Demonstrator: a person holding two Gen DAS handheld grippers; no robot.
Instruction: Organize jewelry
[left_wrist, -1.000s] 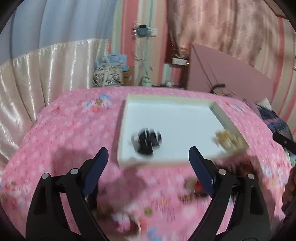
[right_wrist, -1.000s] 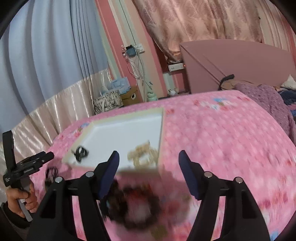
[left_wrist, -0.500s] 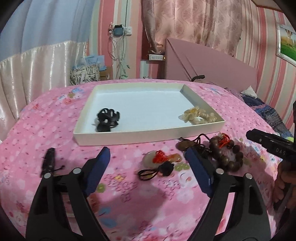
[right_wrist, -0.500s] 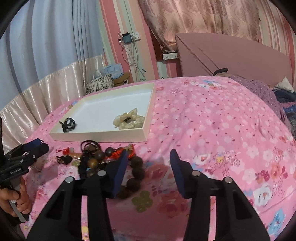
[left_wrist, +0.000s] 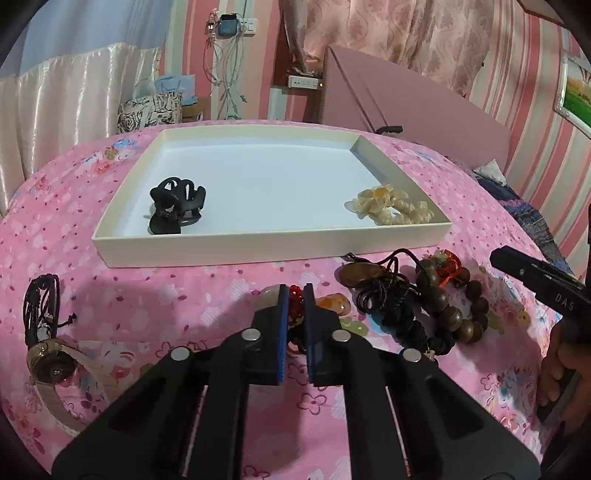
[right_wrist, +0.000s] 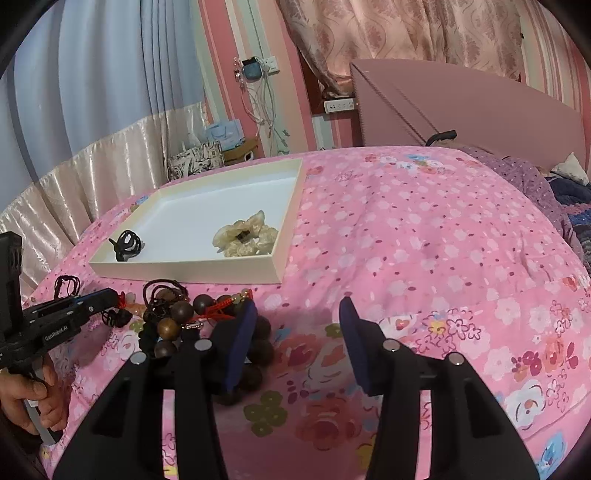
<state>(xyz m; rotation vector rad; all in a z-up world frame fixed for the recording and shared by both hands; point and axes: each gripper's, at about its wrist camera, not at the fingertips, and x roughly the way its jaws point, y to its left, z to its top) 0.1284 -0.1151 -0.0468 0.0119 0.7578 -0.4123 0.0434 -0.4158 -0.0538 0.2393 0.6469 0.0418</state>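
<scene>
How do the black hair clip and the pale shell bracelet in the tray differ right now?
The black hair clip is dark, one rigid piece, near the white tray's front-left corner. The pale shell bracelet is cream, many small pieces, at the front-right corner. Both lie inside the tray, untouched.

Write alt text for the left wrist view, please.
The left gripper is shut on a red-beaded pendant on a pink floral bedcover. Behind it, a white tray holds a black hair claw and a cream bracelet.
</scene>
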